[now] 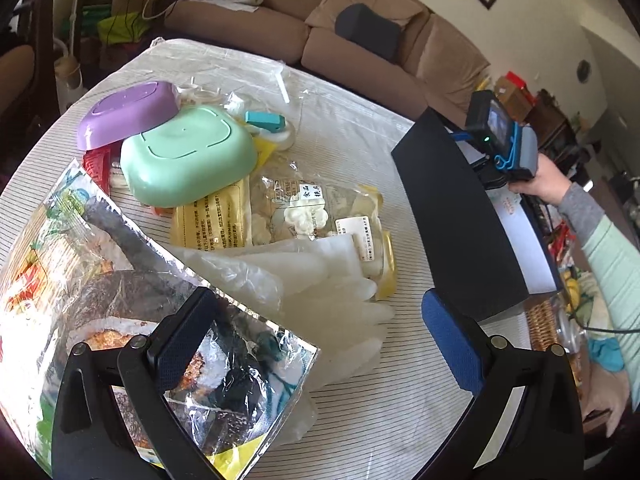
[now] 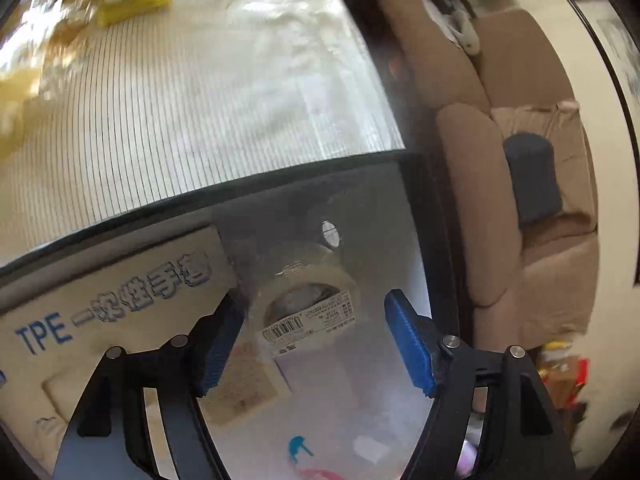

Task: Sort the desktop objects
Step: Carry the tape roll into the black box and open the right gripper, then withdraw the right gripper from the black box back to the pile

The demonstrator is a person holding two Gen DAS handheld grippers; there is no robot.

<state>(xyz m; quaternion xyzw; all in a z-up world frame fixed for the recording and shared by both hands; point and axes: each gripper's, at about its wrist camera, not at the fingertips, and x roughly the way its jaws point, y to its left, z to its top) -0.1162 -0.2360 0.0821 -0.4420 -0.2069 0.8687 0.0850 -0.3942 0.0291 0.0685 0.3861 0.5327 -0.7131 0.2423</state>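
A roll of clear tape (image 2: 306, 292) with a barcode label lies in the black box (image 2: 436, 216), between the parted, empty jaws of the right gripper (image 2: 316, 344). At nine o'clock, a glove carton (image 2: 100, 312). The left gripper (image 1: 320, 344), also spread, hovers over a foil snack bag (image 1: 100, 272); white gloves (image 1: 320, 280) at one o'clock, perhaps overlapping it.
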